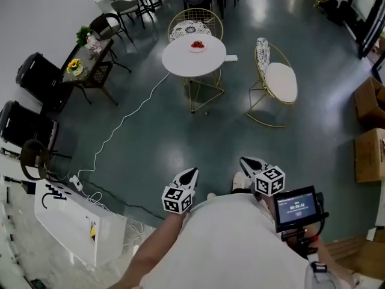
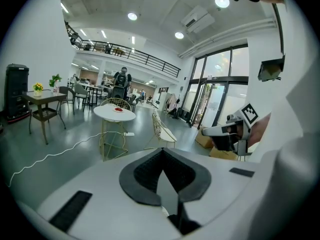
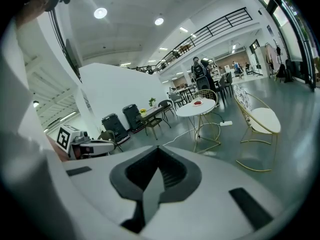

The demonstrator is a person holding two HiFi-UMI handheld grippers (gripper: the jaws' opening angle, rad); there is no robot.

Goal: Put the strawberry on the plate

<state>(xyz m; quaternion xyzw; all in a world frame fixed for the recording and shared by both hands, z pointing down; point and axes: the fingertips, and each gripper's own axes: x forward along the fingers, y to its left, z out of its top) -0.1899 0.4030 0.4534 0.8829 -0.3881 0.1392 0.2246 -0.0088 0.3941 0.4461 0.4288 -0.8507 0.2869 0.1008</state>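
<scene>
A small plate (image 1: 197,49) with something red on it, which looks like the strawberry (image 1: 197,44), sits on a round white table (image 1: 183,60) far ahead across the floor. The table also shows in the left gripper view (image 2: 111,113) and the right gripper view (image 3: 192,108), small and distant. Both grippers are held close to the person's body, far from the table. My left gripper (image 1: 192,171) has its jaws shut with nothing between them (image 2: 161,150). My right gripper (image 1: 243,159) also has its jaws together and empty (image 3: 159,149).
A gold wire chair with a white cushion (image 1: 281,82) stands right of the table, another (image 1: 191,24) behind it. A white cable (image 1: 120,125) snakes over the dark floor. A side table with flowers (image 1: 84,65) is at the left, cardboard boxes (image 1: 370,155) at the right.
</scene>
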